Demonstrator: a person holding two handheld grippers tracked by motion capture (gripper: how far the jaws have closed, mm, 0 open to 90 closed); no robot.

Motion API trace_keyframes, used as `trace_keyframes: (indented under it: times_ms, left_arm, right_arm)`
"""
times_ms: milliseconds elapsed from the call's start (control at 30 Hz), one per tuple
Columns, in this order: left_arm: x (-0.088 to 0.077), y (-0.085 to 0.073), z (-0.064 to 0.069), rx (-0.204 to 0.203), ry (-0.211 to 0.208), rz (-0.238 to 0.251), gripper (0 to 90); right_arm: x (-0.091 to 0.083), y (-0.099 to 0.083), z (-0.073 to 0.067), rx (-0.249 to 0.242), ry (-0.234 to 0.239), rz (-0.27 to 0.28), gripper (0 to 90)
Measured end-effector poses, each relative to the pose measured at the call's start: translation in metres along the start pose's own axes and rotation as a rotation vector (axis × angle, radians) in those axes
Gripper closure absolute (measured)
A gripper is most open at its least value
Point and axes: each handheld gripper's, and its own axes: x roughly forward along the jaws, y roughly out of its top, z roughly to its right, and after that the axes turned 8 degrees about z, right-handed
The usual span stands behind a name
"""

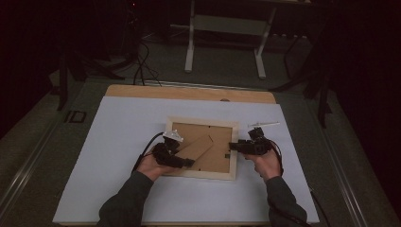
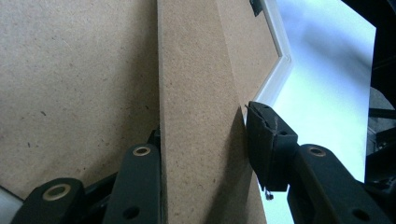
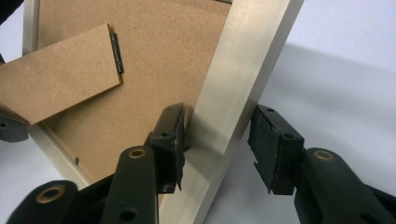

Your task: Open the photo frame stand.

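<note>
A light wooden picture frame (image 1: 201, 174) lies face down on the white mat, its brown backing board (image 1: 220, 158) up. The brown easel stand (image 1: 196, 147) runs slantwise across the back. My left gripper (image 1: 189, 163) reaches in from the frame's left; in the left gripper view its jaws (image 2: 205, 123) are shut on the stand (image 2: 201, 93), one pad on each long edge. My right gripper (image 1: 232, 146) comes from the right and is shut on the frame's right rail (image 3: 243, 70), one pad on the inner edge, one on the outer. The stand's hinge (image 3: 117, 53) shows dark.
The white mat (image 1: 118, 142) covers a wooden table (image 1: 189, 92). A small white strip (image 1: 263, 124) lies just past the frame's far right corner. Beyond the table stand a white table base (image 1: 224, 28) and dark cables (image 1: 142, 66) on the floor.
</note>
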Motion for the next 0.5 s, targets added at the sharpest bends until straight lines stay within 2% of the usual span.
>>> trace_keyframes:
  times_ms: [300,333,500]
  left_arm:
    - [0.001,0.006,0.003,0.029,0.018,0.006,62.7]
    - [0.001,0.009,0.004,0.043,0.028,0.009,63.5]
    - [0.003,0.013,0.006,0.053,0.032,0.004,65.9]
  right_arm:
    - [-0.006,0.003,0.000,-0.005,-0.011,0.032,57.1]
    - [-0.009,0.004,-0.001,-0.007,-0.023,0.055,58.0]
    - [-0.014,0.006,-0.005,-0.034,-0.051,0.079,58.4]
